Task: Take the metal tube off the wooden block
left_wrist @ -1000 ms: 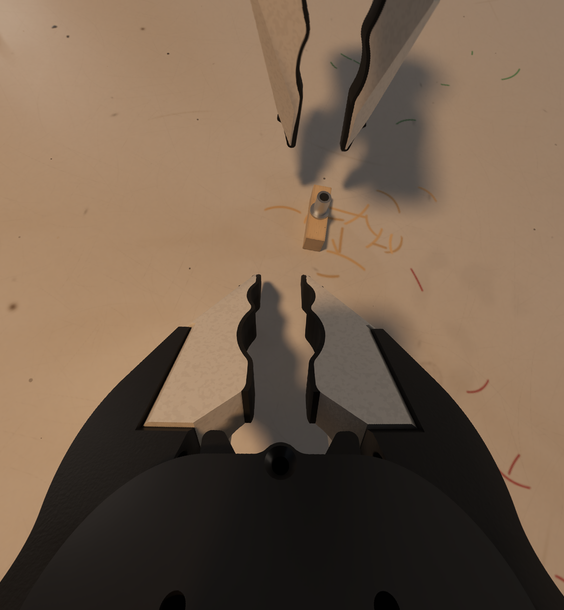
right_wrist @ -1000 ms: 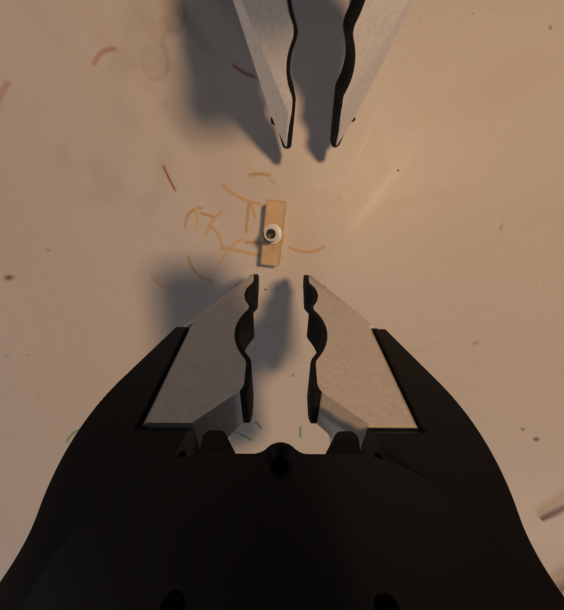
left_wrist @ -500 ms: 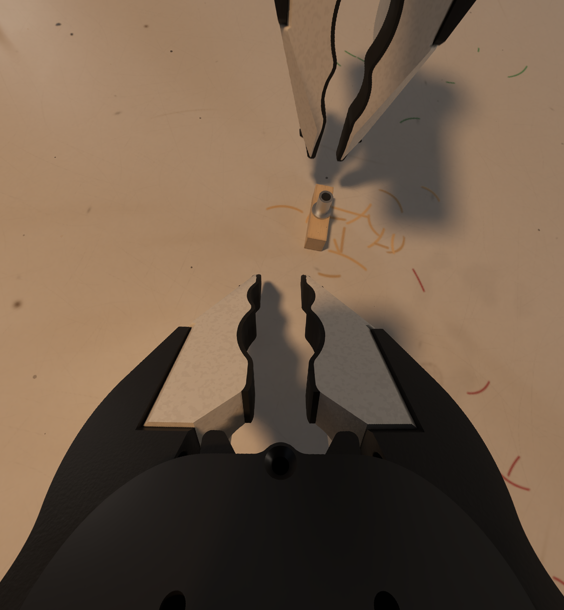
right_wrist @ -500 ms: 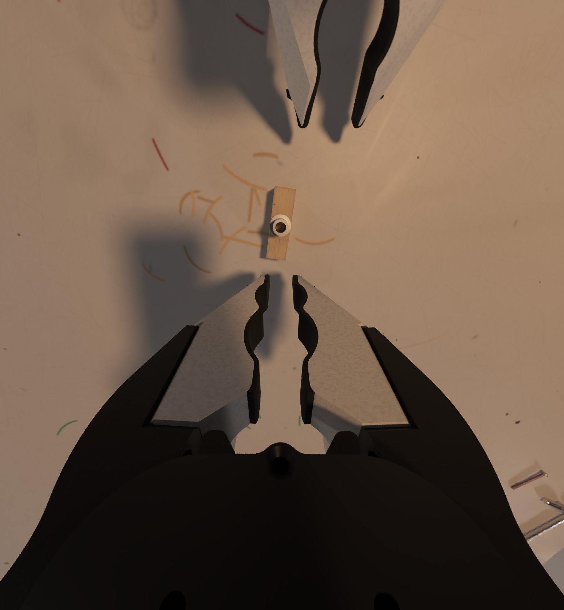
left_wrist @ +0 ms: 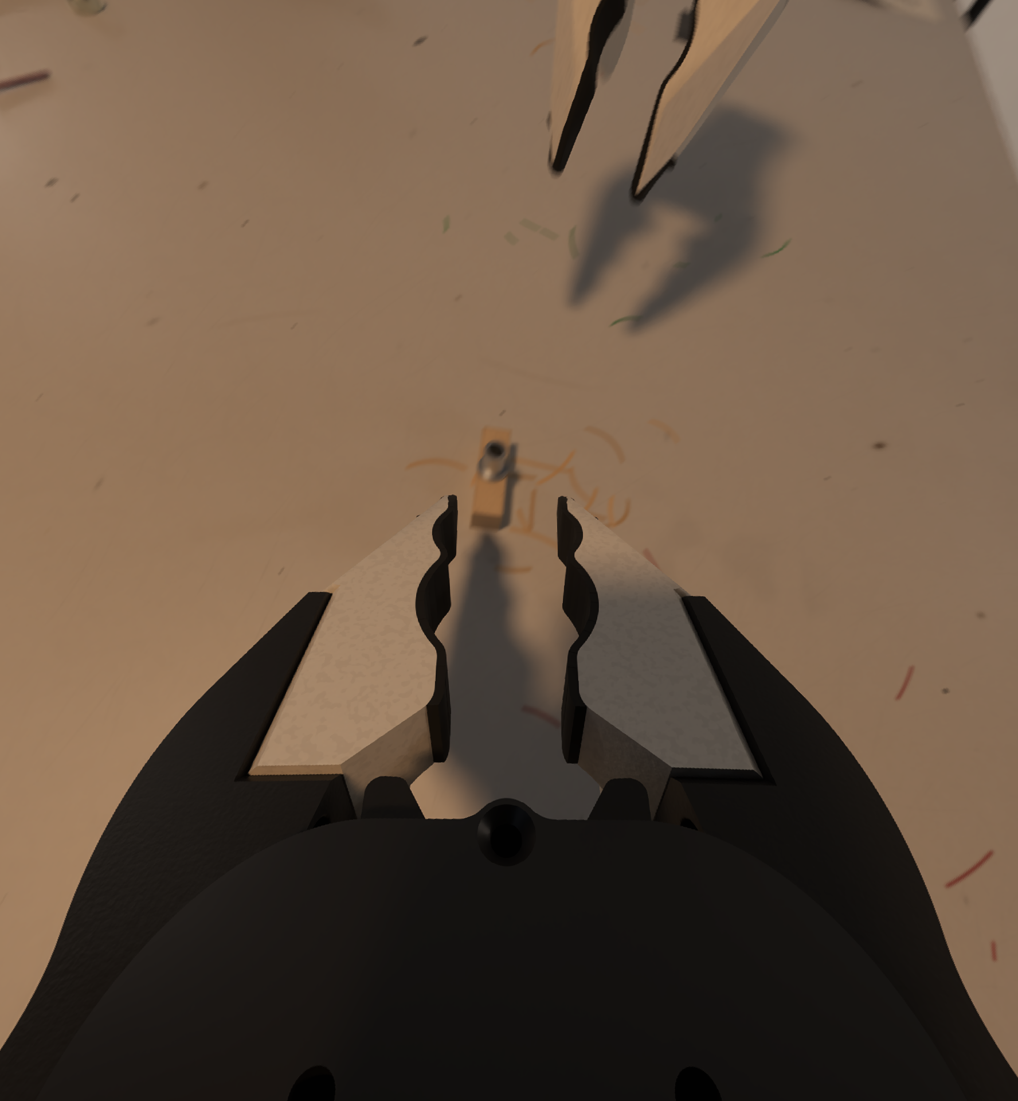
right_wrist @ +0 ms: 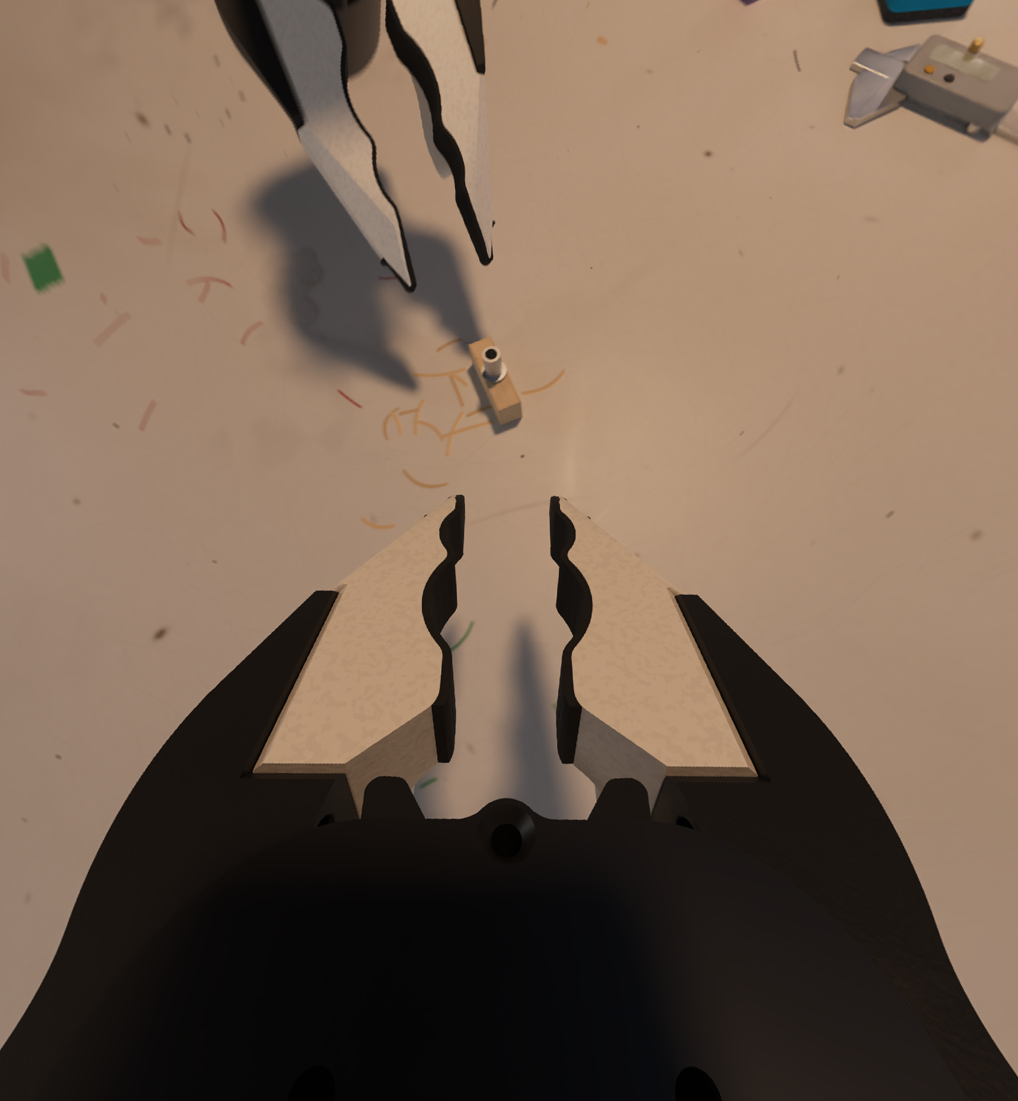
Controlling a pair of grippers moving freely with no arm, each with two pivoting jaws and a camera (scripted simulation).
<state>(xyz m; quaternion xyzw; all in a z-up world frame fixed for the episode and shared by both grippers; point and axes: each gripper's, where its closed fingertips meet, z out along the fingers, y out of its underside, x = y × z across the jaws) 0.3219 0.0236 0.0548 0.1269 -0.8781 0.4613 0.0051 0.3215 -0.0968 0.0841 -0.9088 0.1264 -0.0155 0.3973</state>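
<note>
On tan desk (left_wrist: 256,357), small wooden block (left_wrist: 489,503) lies flat; short metal tube (left_wrist: 493,460) stands upright, seated in block's top, nearer far end. Left gripper (left_wrist: 505,505) parted, holding nothing; block's near end just inside gap, close to left fingertip, not touching as far as visible. Right gripper (right_wrist: 506,505) likewise parted and empty, well apart from block (right_wrist: 497,387) and tube (right_wrist: 492,363). Orange scribbles surround block. Caliper (right_wrist: 941,89) lies at far right desk edge; green scrap (right_wrist: 43,268) at left.

A shiny metal tube (right_wrist: 490,361) stands in a matt, pale wooden block (right_wrist: 497,387) on the smooth, scuffed tabletop (right_wrist: 733,357).
</note>
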